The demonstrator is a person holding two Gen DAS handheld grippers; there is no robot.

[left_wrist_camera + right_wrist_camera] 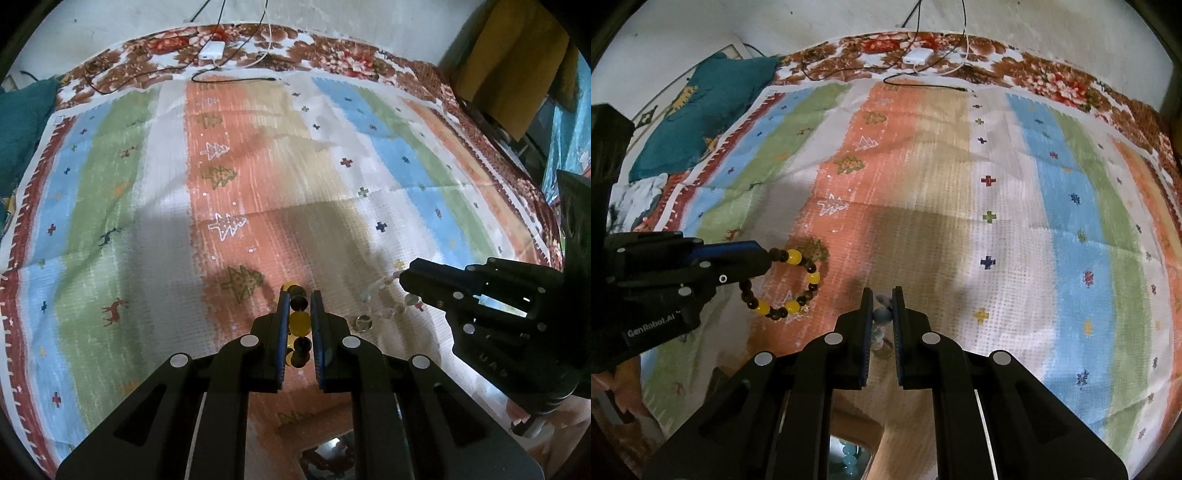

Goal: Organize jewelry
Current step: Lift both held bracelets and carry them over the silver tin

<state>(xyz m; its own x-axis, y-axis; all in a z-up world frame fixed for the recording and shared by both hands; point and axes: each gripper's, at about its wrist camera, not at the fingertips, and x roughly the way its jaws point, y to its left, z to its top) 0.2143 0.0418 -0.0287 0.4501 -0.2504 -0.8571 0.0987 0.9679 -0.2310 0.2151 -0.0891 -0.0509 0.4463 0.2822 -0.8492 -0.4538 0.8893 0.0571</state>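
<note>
A striped mat (258,166) with little trees and crosses fills most of both views, spread over a floral bedsheet (332,51) whose brown and red border shows along the top edge. The middle and upper parts of the mat lie bare, its red stitched edge running down the left side of the left wrist view. A teal pillow (701,110) sits at the upper left of the right wrist view, off the mat's corner. At top centre a white charger (212,50) and dark cables (229,75) rest on the sheet, just beyond the mat's far edge.

The left gripper (298,295) stands at lower centre of its own view, jaws clamped on a bracelet (792,286) of yellow and dark beads; in the right wrist view the loop hangs from its tip at the lower left, over the orange stripe.

The right gripper (882,293) is at lower centre of its view, jaws close together around a string of pale clear beads (373,295), which in the left wrist view trails from its tip at the right down toward the mat. The two grippers are near each other, apart.
</note>
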